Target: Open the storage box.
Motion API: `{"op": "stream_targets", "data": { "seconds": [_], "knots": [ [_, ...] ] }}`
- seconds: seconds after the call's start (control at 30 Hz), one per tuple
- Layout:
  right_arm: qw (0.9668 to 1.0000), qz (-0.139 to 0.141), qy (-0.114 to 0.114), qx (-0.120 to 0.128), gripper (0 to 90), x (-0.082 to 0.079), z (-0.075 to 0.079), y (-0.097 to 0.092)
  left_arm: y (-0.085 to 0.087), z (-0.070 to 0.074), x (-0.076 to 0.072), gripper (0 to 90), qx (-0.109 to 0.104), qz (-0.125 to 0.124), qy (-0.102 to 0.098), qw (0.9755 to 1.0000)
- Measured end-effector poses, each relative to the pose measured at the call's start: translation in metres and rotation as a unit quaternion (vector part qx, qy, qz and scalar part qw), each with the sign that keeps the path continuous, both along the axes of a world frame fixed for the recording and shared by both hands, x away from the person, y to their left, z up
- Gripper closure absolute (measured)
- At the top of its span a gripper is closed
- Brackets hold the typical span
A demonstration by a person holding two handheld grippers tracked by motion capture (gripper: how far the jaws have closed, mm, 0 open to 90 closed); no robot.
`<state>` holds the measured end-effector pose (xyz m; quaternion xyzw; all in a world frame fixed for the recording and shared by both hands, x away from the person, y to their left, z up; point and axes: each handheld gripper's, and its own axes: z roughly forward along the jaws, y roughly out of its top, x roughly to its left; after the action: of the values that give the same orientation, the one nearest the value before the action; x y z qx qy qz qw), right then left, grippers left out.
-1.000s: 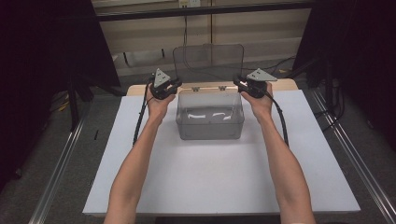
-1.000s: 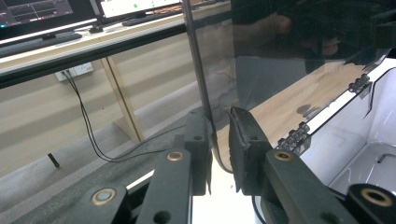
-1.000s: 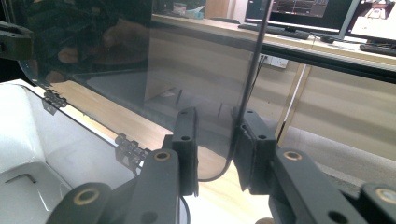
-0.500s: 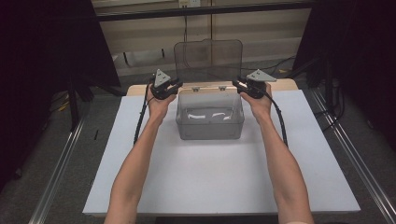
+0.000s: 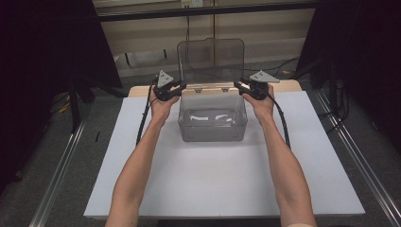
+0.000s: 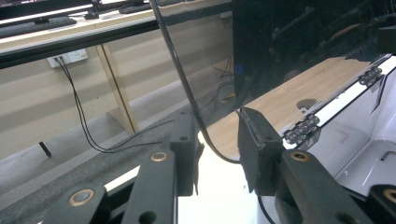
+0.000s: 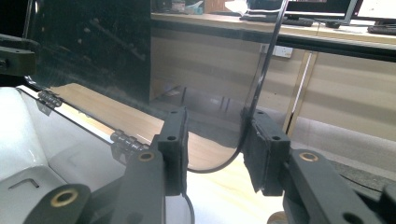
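A clear plastic box (image 5: 213, 125) stands on the white board (image 5: 217, 184) with its hinged lid (image 5: 211, 59) raised upright. My left gripper (image 5: 177, 89) is at the lid's lower left corner and my right gripper (image 5: 239, 86) at its lower right corner. In the left gripper view the lid's edge (image 6: 180, 70) runs down between the jaws of the left gripper (image 6: 217, 149), close to one pad, with a gap to the other. In the right gripper view the lid's edge (image 7: 264, 65) passes between the jaws of the right gripper (image 7: 215, 149) in the same way. Both pairs of jaws have just been opening.
The lid's hinges (image 6: 302, 129) sit along the box's back rim. A wooden tabletop (image 5: 283, 86) shows behind the board. Dark screens stand to both sides, and a metal rail (image 5: 56, 175) runs along the left of the table.
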<state>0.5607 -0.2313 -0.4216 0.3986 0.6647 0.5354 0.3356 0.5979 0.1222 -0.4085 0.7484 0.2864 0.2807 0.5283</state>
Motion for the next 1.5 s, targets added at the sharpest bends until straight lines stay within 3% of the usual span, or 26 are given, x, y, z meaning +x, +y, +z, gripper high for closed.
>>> {"op": "stream_targets", "data": {
  "seconds": [0.4, 0.5, 1.1, 1.5],
  "knots": [
    [0.9998, 0.005, 0.018, 0.006, 55.8, 0.0032, -0.0007, 0.0009, -0.0011, -0.0027, 0.0022, 61.8, -0.007, -0.001, 0.015, 0.9999],
    [0.9998, 0.006, 0.019, 0.007, 55.4, 0.0037, -0.0008, 0.0007, -0.0021, -0.0009, 0.0015, 60.1, 0.003, 0.0, 0.018, 0.9998],
    [0.9987, 0.002, 0.045, 0.022, 54.5, 0.0052, 0.0, 0.0, -0.0027, -0.0036, 0.0047, 58.8, -0.032, 0.007, 0.048, 0.9983],
    [0.998, 0.0, 0.055, 0.029, 54.8, 0.0055, 0.001, -0.0004, -0.0038, -0.002, 0.0045, 58.1, -0.031, 0.013, 0.059, 0.9977]
  ]
}}
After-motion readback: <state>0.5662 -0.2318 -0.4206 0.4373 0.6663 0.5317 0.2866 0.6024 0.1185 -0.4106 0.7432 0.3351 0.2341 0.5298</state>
